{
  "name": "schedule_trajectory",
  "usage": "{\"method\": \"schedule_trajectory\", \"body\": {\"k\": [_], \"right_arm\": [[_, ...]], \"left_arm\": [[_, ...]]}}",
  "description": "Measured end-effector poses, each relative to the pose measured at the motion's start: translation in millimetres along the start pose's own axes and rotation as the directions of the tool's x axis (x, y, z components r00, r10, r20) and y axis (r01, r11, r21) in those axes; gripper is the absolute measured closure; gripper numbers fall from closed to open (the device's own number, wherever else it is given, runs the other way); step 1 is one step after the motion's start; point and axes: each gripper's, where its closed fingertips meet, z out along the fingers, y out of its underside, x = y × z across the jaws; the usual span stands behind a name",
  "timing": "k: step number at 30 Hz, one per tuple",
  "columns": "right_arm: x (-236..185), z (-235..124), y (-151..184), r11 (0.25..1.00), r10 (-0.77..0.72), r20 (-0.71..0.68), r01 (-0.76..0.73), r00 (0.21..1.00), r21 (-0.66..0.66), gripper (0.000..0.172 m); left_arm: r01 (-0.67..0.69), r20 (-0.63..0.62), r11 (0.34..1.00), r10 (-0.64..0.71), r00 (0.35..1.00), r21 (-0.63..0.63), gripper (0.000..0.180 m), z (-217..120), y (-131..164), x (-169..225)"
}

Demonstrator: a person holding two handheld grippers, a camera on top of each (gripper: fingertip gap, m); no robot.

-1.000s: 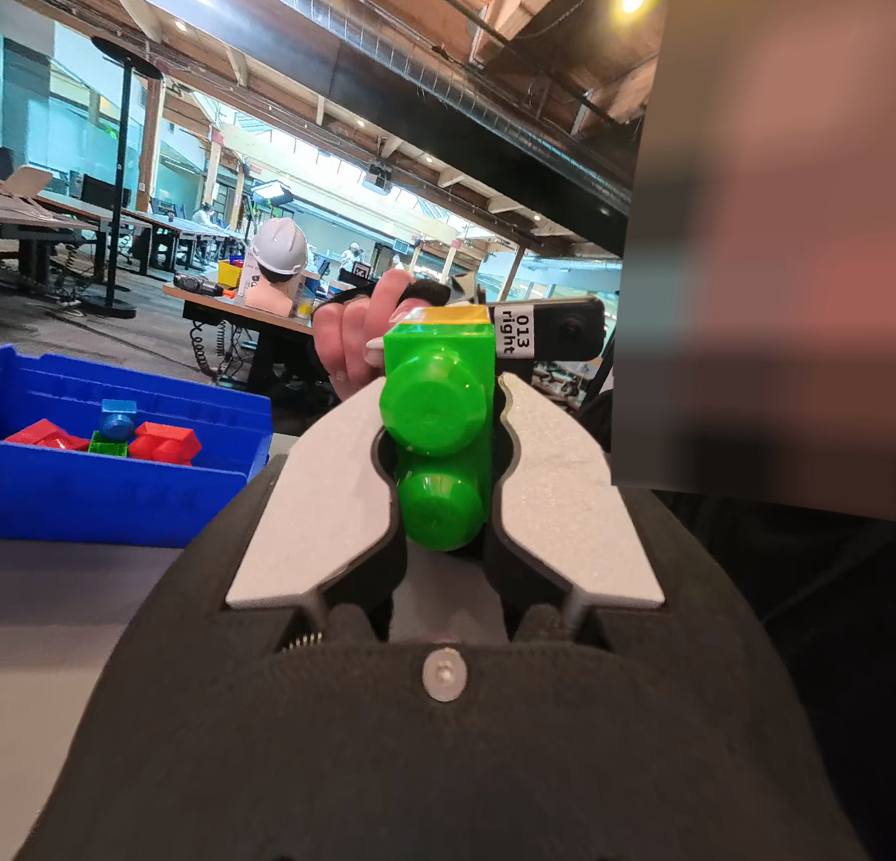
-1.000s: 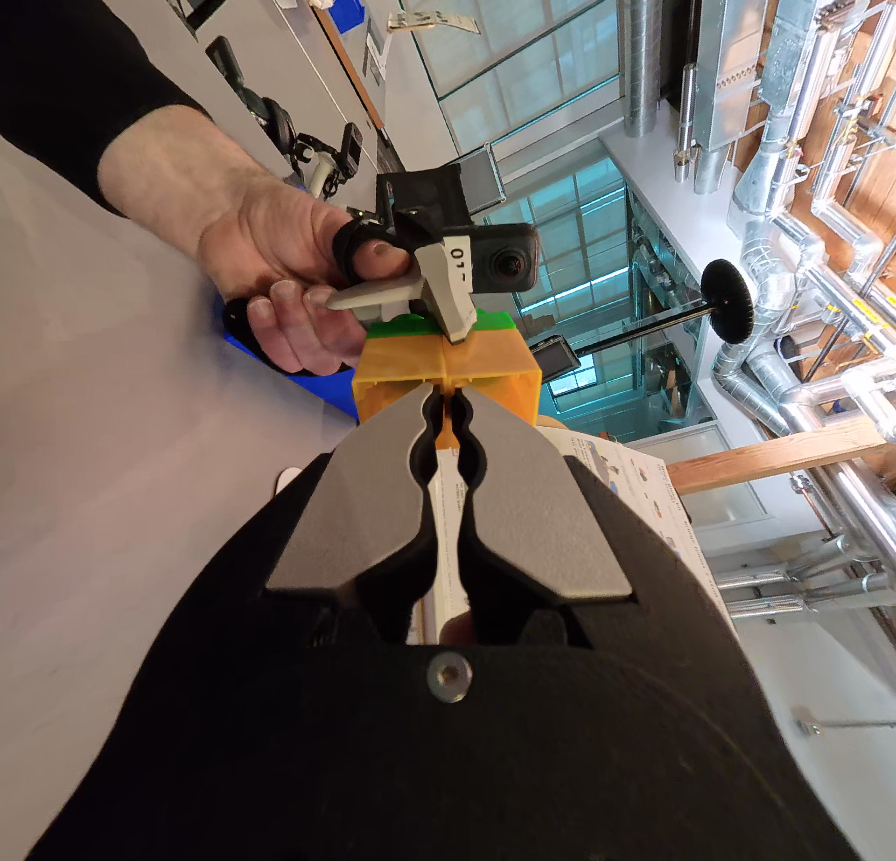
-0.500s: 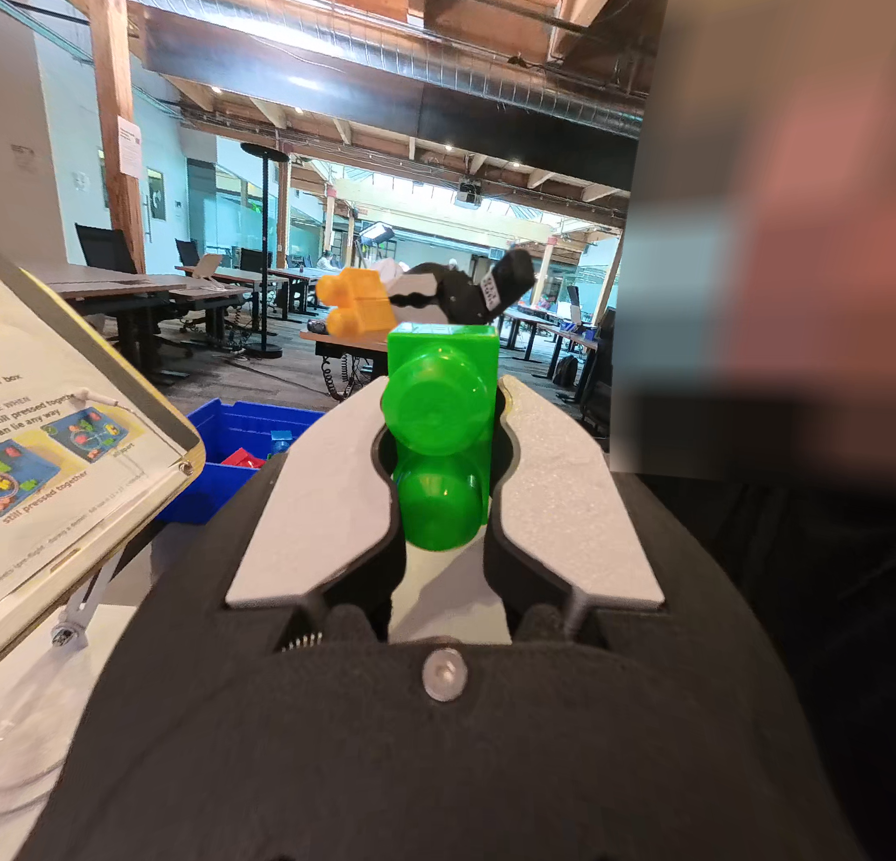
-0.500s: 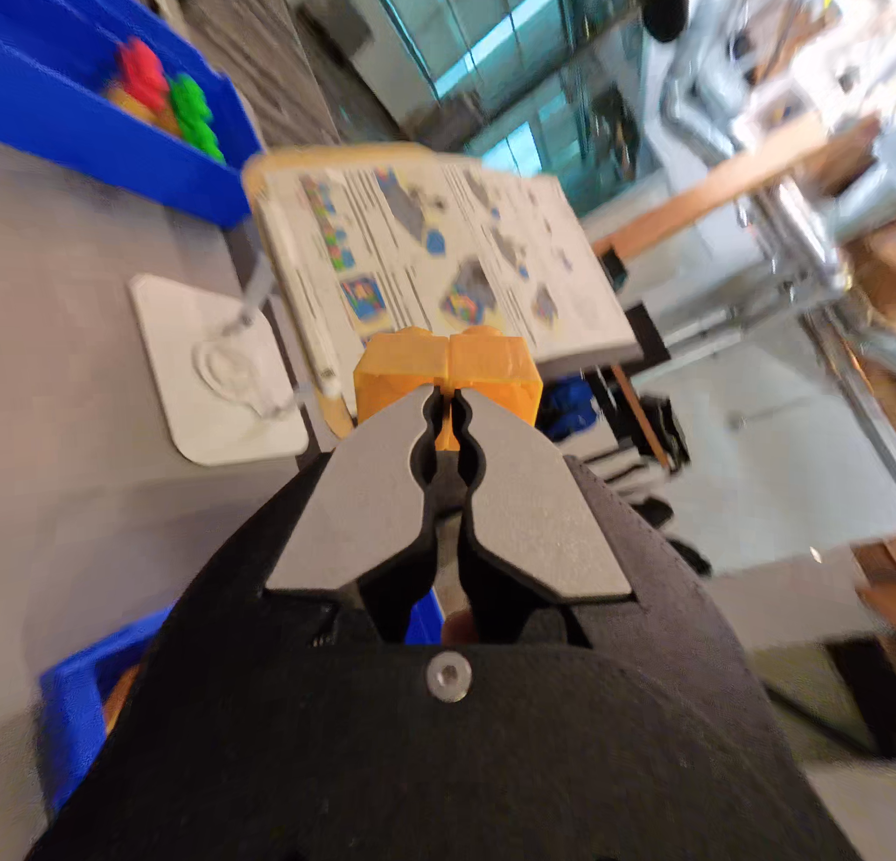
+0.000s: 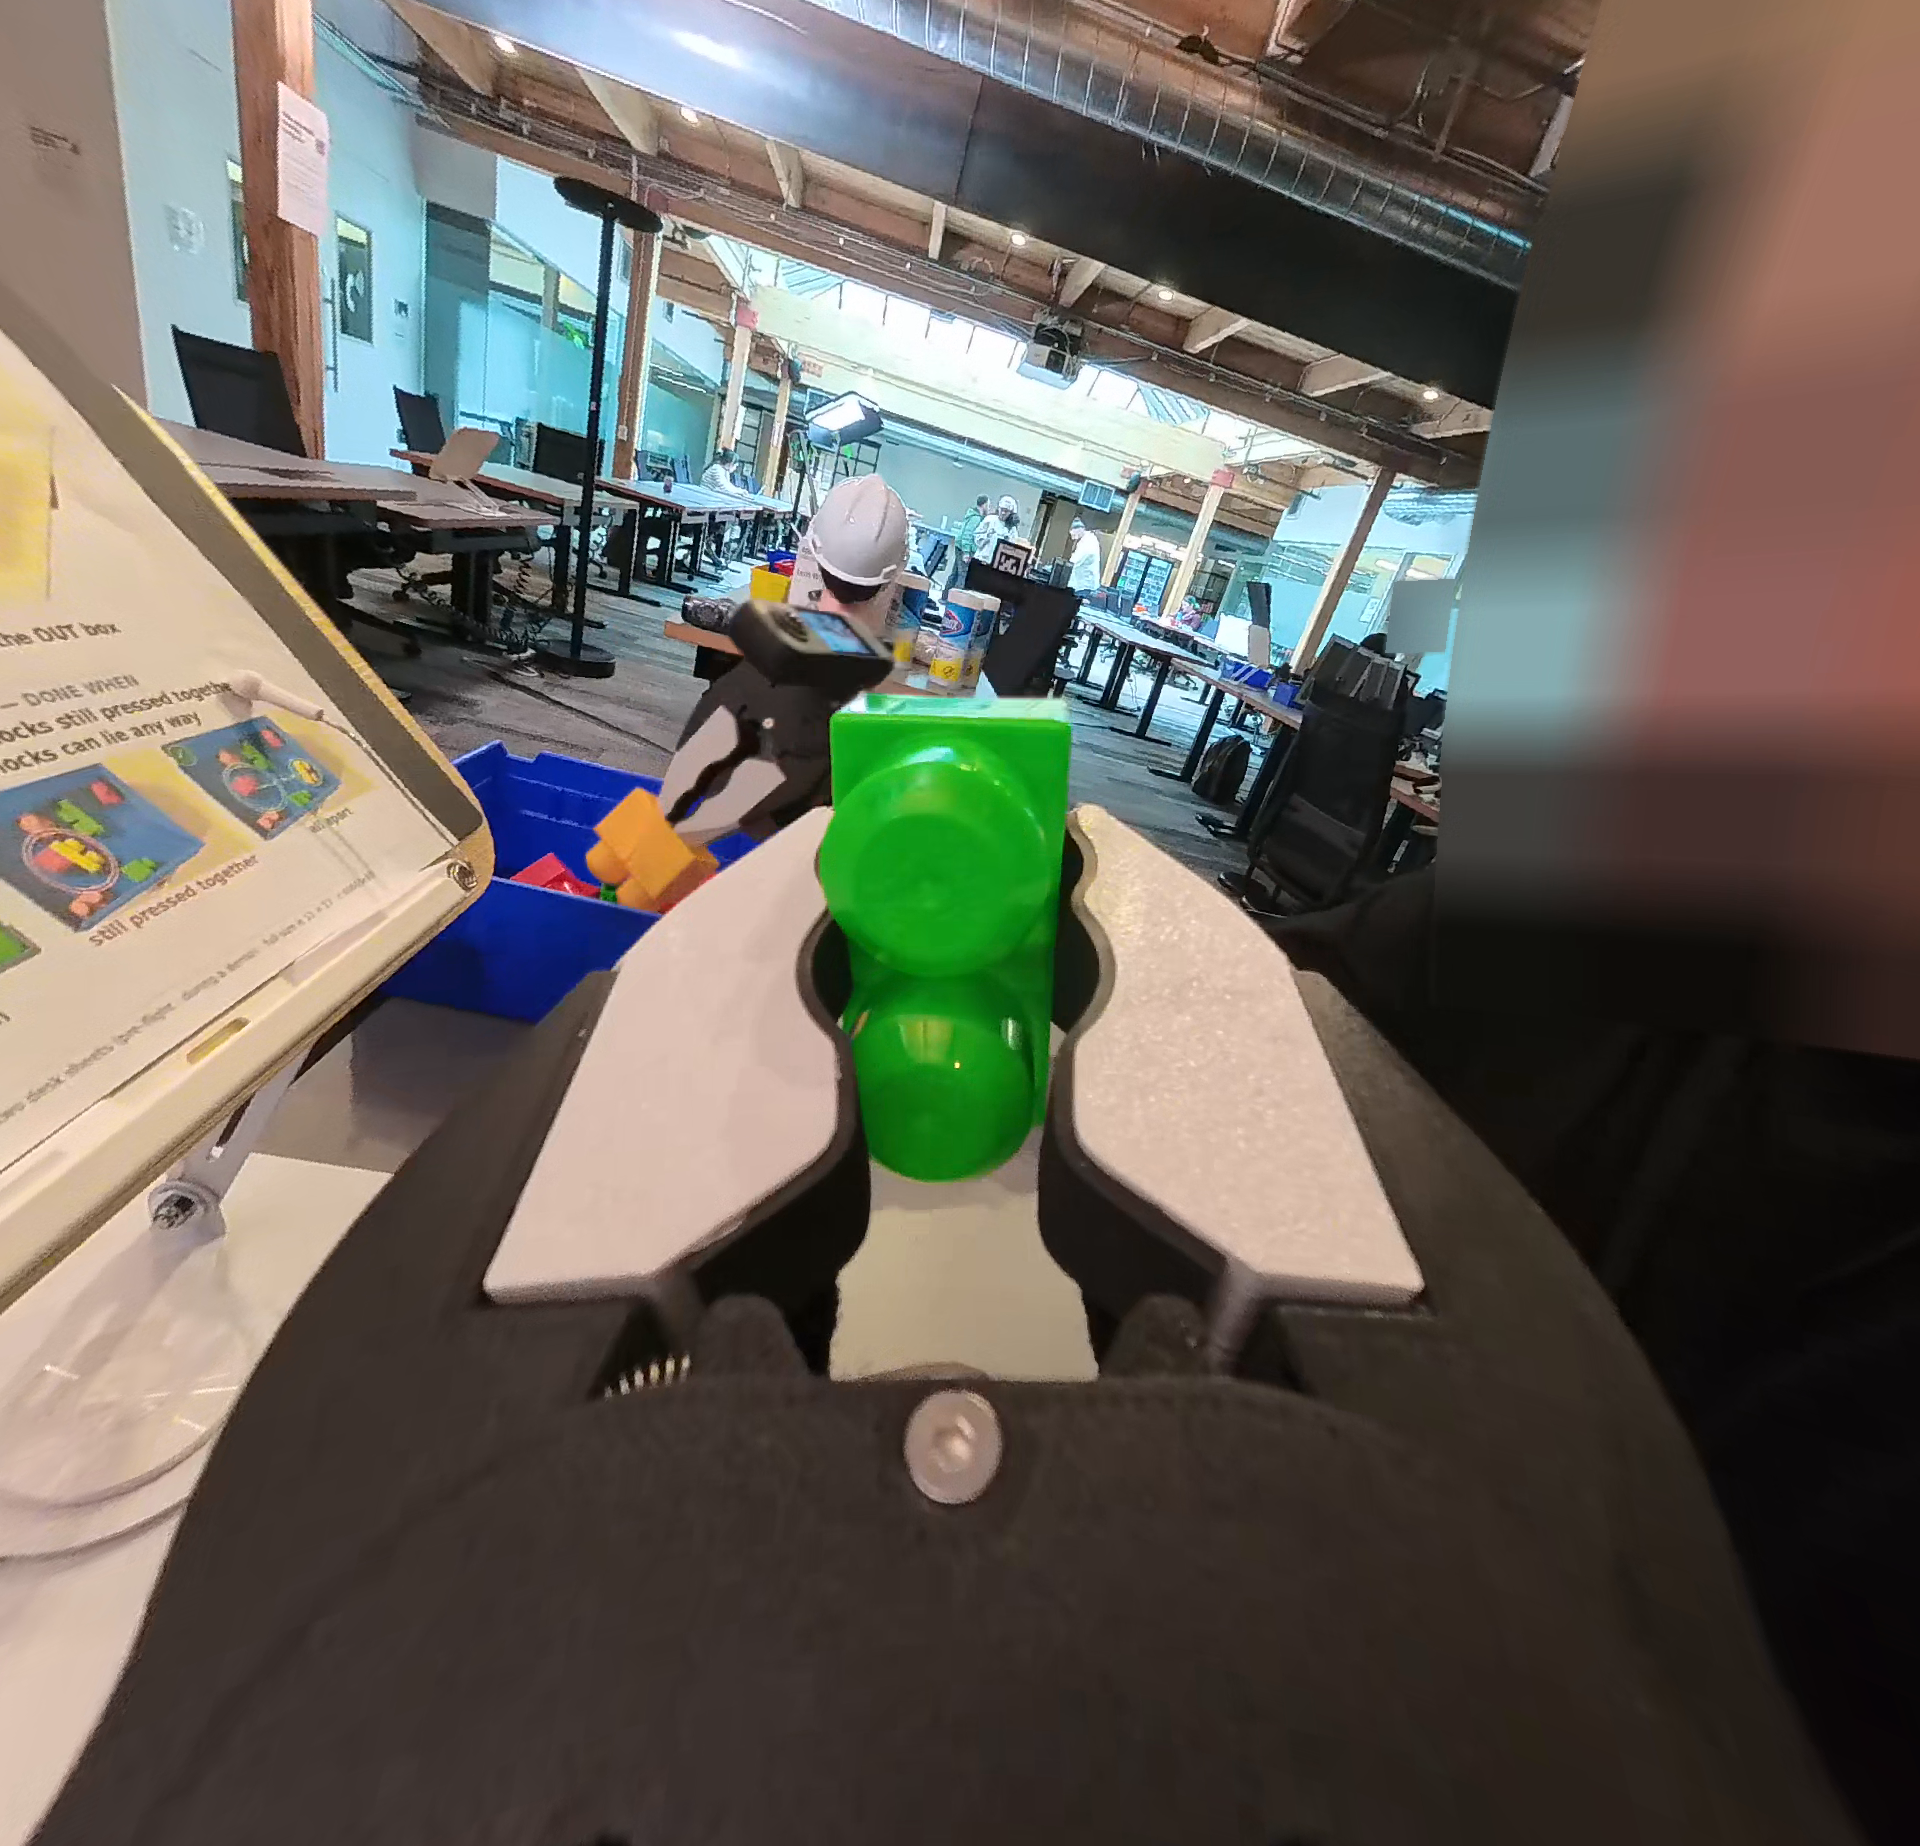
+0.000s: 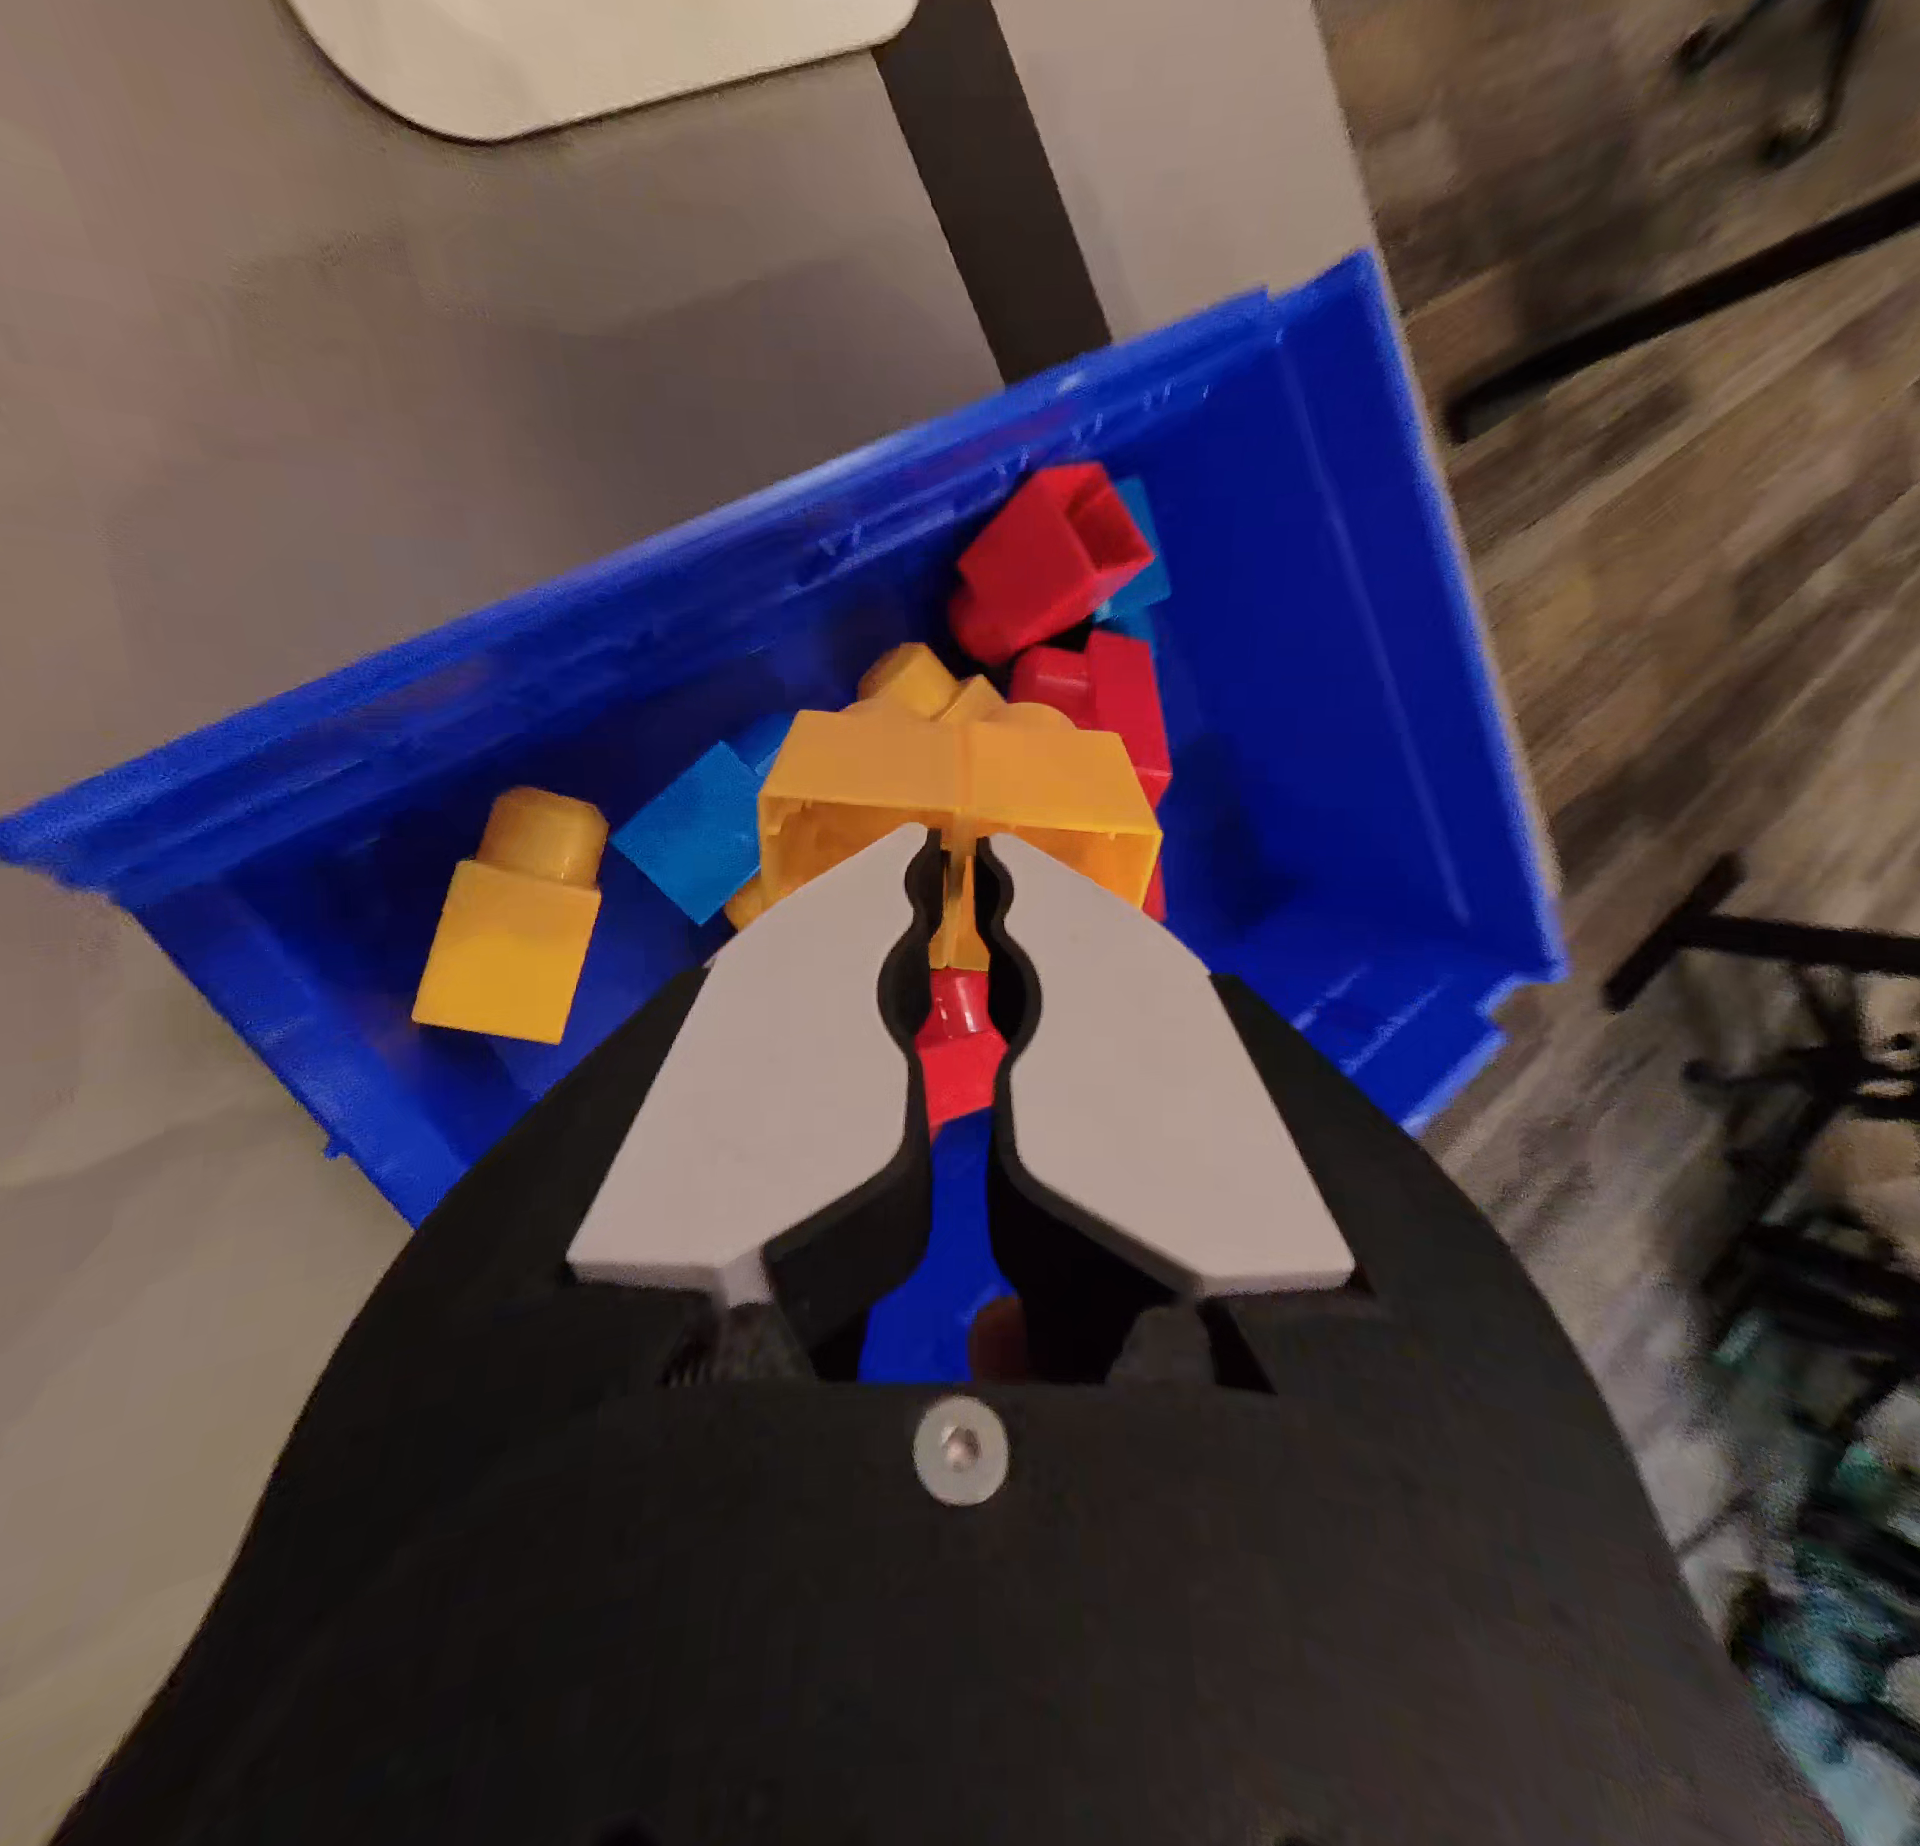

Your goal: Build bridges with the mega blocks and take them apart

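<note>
My left gripper (image 5: 948, 840) is shut on a green two-stud block (image 5: 945, 923) and holds it above the table, studs towards the camera. My right gripper (image 6: 958, 840) is shut on the inner wall of an orange two-stud block (image 6: 956, 788) and holds it, open side towards the camera, over a blue bin (image 6: 1340, 653). The same gripper (image 5: 727, 788) shows in the left wrist view with the orange block (image 5: 649, 851) above the bin (image 5: 499, 955). The bin holds loose red (image 6: 1049, 570), blue (image 6: 696, 840) and orange (image 6: 514, 934) blocks.
A framed instruction sheet (image 5: 177, 830) on a stand is at the left on a white pad (image 5: 125, 1381). The grey table (image 6: 312, 342) ends just past the bin, with wood floor (image 6: 1662, 446) beyond. A person's blurred patch fills the right of the left wrist view. My right fingertips sit around 40 cm from my left ones.
The orange block came off the green block. My right gripper swung away with it and down over the blue bin. My left gripper turned, still holding the green block.
</note>
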Motion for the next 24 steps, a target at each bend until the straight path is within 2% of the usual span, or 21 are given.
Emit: {"method": "schedule_trajectory", "body": {"k": [1, 2, 3, 5, 8, 10, 12, 15, 17, 20, 24], "right_arm": [[-0.9, 8.3, 6.2, 0.998, 0.053, 0.034, -0.052, 0.998, -0.019, 0.162], [-0.2, 15.4, 14.8, 0.993, 0.102, 0.052, -0.098, 0.993, -0.067, 0.135], [3.3, 19.3, 23.5, 0.984, 0.137, 0.04, -0.132, 0.99, -0.12, 0.118], [8.7, 15.7, 28.1, 0.977, 0.164, 0.014, -0.161, 0.986, -0.137, 0.12], [20.9, -12.3, 12.9, 0.987, 0.14, -0.081, -0.146, 0.987, -0.068, 0.124], [22.2, -41.0, -15.3, 0.995, 0.096, -0.143, -0.091, 0.985, 0.042, 0.129], [8.6, -72.7, -59.7, 0.977, 0.041, -0.153, -0.008, 0.987, 0.214, 0.132], [-34.5, -117.3, -131.0, 0.87, -0.062, -0.106, 0.106, 0.992, 0.482, 0.135], [-65.8, -136.8, -169.6, 0.787, -0.123, -0.077, 0.145, 0.989, 0.6, 0.133], [-116.3, -149.3, -212.2, 0.682, -0.223, 0.036, 0.129, 0.974, 0.72, 0.131], [-159.1, -144.3, -243.0, 0.622, -0.297, 0.136, 0.083, 0.945, 0.778, 0.128]], "left_arm": [[0.002, 0.0, 1.0, -0.002, 1.0, -0.001, 0.144, -0.2, 0.3, -0.3], [0.003, -0.001, 1.0, -0.003, 1.0, -0.003, 0.144, -0.1, 0.9, -0.6], [0.004, -0.001, 1.0, -0.004, 1.0, -0.006, 0.144, 0.1, 1.6, -0.8], [0.009, 0.003, 1.0, -0.009, 1.0, -0.007, 0.144, 0.4, 2.8, -2.5], [0.023, -0.002, 1.0, -0.023, 1.0, -0.002, 0.144, 1.4, 4.0, -4.4], [0.036, -0.009, 0.999, -0.036, 0.999, 0.001, 0.144, 3.5, 5.6, -5.3], [0.052, -0.017, 0.999, -0.052, 0.999, 0.007, 0.144, 7.1, 8.0, -6.3], [0.066, -0.02, 0.998, -0.066, 0.998, -0.019, 0.144, 16.4, 19.4, -9.1], [0.068, -0.023, 0.997, -0.069, 0.997, -0.046, 0.144, 24.0, 28.7, -9.6], [0.035, -0.001, 0.992, -0.035, 0.999, -0.119, 0.144, 35.2, 45.5, -10.9], [-0.017, 0.008, 0.978, 0.019, 1.0, -0.207, 0.144, 47.3, 63.1, -7.6]]}}
